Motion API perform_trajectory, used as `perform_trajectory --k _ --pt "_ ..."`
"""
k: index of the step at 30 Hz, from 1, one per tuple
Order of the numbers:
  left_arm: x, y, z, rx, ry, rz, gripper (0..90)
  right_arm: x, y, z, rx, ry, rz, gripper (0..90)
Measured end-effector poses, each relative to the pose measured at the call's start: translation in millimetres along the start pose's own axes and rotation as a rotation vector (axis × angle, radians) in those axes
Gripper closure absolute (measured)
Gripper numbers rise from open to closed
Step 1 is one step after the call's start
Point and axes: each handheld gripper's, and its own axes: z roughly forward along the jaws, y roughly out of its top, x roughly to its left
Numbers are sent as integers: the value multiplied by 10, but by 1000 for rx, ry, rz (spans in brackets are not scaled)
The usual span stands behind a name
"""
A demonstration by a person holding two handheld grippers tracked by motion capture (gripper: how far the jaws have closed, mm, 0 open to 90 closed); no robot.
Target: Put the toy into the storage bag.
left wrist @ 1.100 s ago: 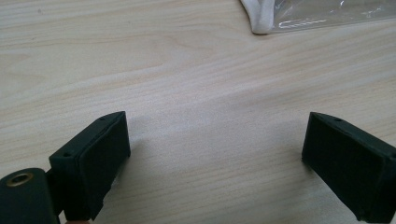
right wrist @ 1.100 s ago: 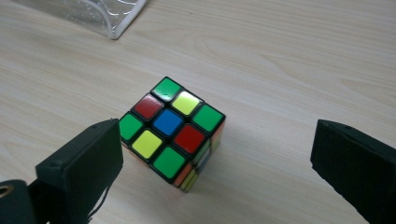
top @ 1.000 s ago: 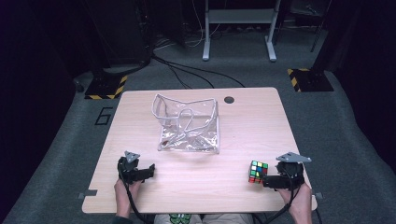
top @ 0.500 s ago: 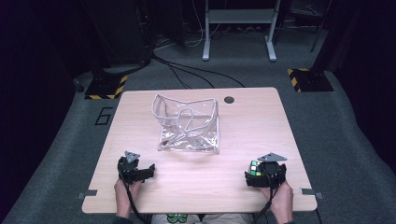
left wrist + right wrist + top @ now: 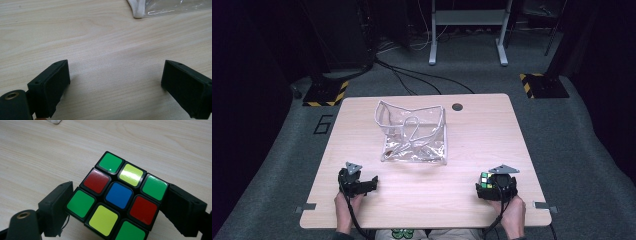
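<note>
A scrambled puzzle cube (image 5: pixel 484 179) (image 5: pixel 120 195) rests on the wooden table (image 5: pixel 492 130) near the front right. My right gripper (image 5: pixel 487 185) (image 5: pixel 120 203) has it between its jaws; the jaws have just been closing, and both pads now touch opposite sides of the cube. My left gripper (image 5: pixel 371 181) (image 5: pixel 115 82) lies at the front left with its jaws wide open over bare wood and nothing between them. A clear plastic bag with white trim (image 5: pixel 414 135) sits open at the table's middle; its near corner (image 5: pixel 140 10) shows in the left gripper view.
A round cable hole (image 5: pixel 457 106) sits in the table's far edge behind the bag. Bare wood lies between my two grippers. Grey carpet, cables and a metal stand's legs (image 5: pixel 467 35) lie beyond the table.
My right gripper has moved left and down onto the cube, and its jaws have closed around it. The cube, the bag and the left gripper have stayed where they were.
</note>
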Motion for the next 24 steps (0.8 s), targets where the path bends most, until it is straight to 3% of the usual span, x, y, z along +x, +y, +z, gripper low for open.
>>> perform_trajectory --k 7,16,24 --pt "0 0 -1 0 -1 1 82 -54 -26 0 -16 25 -4 150" --pt "0 0 0 0 -1 1 82 -116 -58 -10 -31 7 40 148" --pt "0 0 1 -2 -2 3 82 -138 -72 -34 -19 -17 39 144"
